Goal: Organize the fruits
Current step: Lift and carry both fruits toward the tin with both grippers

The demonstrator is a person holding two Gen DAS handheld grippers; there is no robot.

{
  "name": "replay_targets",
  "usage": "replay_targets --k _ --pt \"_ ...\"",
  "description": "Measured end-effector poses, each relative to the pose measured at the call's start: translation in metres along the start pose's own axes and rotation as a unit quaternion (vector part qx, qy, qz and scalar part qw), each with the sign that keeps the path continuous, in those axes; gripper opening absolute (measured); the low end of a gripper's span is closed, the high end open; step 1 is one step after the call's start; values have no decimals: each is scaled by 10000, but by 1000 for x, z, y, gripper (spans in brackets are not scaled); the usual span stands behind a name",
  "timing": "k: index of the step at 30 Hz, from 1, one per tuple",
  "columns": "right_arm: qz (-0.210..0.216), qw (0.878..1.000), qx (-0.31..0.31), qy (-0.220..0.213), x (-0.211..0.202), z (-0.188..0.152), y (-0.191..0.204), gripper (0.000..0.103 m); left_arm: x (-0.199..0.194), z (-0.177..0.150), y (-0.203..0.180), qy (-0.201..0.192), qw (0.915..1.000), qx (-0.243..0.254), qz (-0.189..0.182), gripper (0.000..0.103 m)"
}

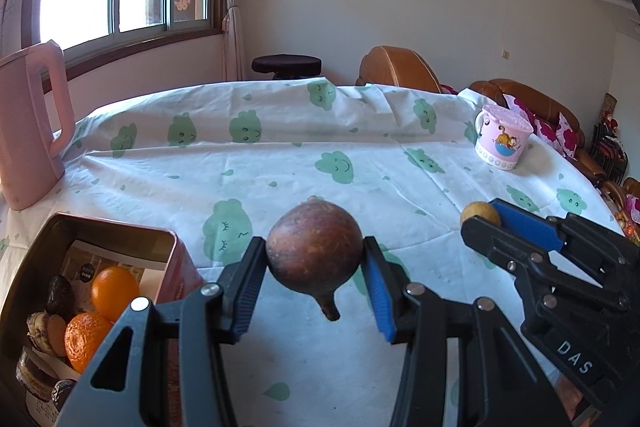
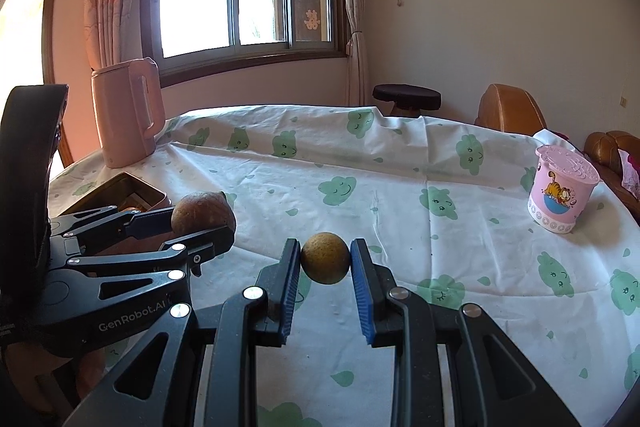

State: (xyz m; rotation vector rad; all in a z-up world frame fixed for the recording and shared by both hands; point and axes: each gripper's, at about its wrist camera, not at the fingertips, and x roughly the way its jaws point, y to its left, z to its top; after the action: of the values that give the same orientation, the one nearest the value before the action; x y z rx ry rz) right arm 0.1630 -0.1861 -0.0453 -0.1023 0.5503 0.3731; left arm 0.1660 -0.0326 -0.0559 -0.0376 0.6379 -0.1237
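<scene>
The left gripper (image 1: 316,259) has its jaws clenched on a reddish-brown fruit (image 1: 315,251), pinching it at its widest part, with the stem end pointing down and toward the camera. The fruit hangs clear above the cloth-covered table (image 1: 280,163), near the front edge. Just left of it sits an open pink tin box (image 1: 176,259) at the front left corner of the table; inside lie two oranges (image 1: 114,291), some dark wrinkled fruits (image 1: 60,297) and a printed paper lining.

The right gripper (image 2: 325,259) has its jaws closed around a small round yellow-brown fruit (image 2: 325,257), one blue pad on each side of it. This fruit is also held above the table, near the front edge and to the right of the brown fruit; in the left wrist view it shows just at the tip of the right gripper (image 1: 480,217). The two grippers sit side by side, close but not touching.

Farther out, a pink kettle (image 2: 128,115) stands at the far left corner of the table, behind the tin box. A pink lidded cartoon cup (image 2: 560,195) stands near the right edge. The cloth is white with green cloud faces. Beyond the table are a dark stool (image 2: 406,97) and brown leather seats (image 1: 396,67).
</scene>
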Motion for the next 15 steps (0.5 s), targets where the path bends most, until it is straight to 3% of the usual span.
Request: replay_targets --k 15 --pt "-32 9995 3 -326 -13 -1 0 28 -12 -1 -2 -334 9994 51 98 50"
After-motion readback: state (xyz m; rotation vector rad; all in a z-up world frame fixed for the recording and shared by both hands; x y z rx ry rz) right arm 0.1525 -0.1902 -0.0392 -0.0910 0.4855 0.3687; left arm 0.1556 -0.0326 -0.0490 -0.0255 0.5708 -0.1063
